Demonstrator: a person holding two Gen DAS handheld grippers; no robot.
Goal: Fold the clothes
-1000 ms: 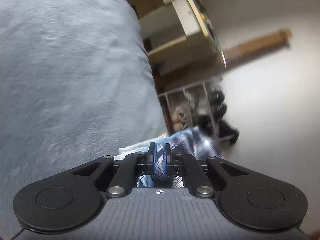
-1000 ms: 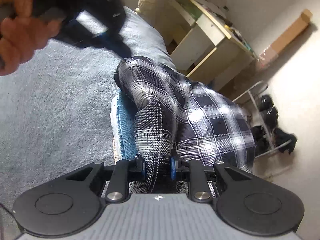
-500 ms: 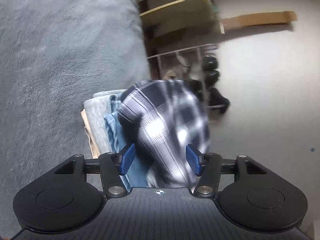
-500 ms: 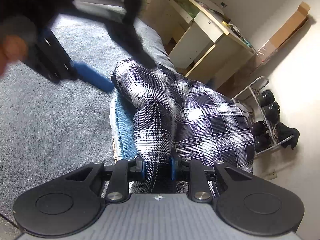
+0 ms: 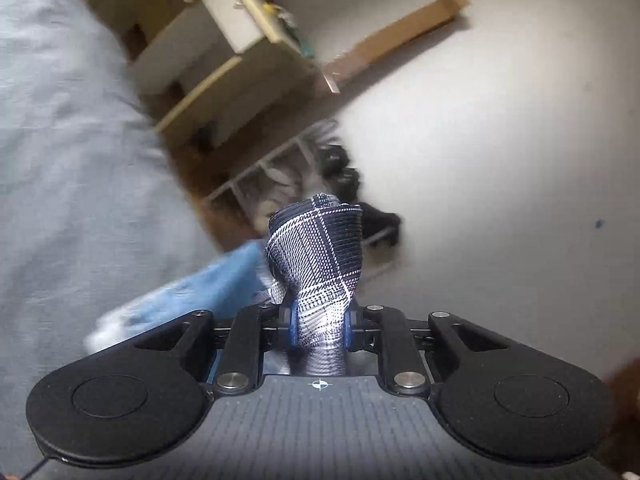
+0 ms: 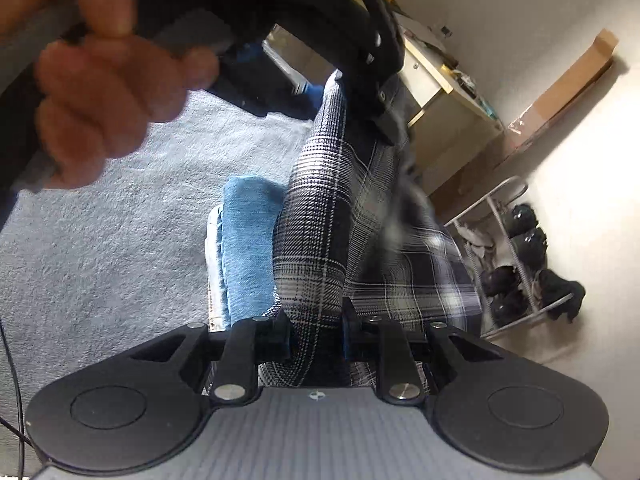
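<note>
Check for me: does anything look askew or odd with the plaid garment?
The navy-and-white plaid garment is bunched, stretched between left gripper and right gripper, not flat, overhanging the folded blue denim stack.

No lettering, label, brand or number can be read on anything in either view.

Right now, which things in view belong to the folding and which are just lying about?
Belonging to the job:
- plaid garment, pinched by both tongs
- left tongs
- right tongs
- folded blue clothes on the grey bed cover

Just lying about:
- shoe rack
- desk
- long cardboard box
</note>
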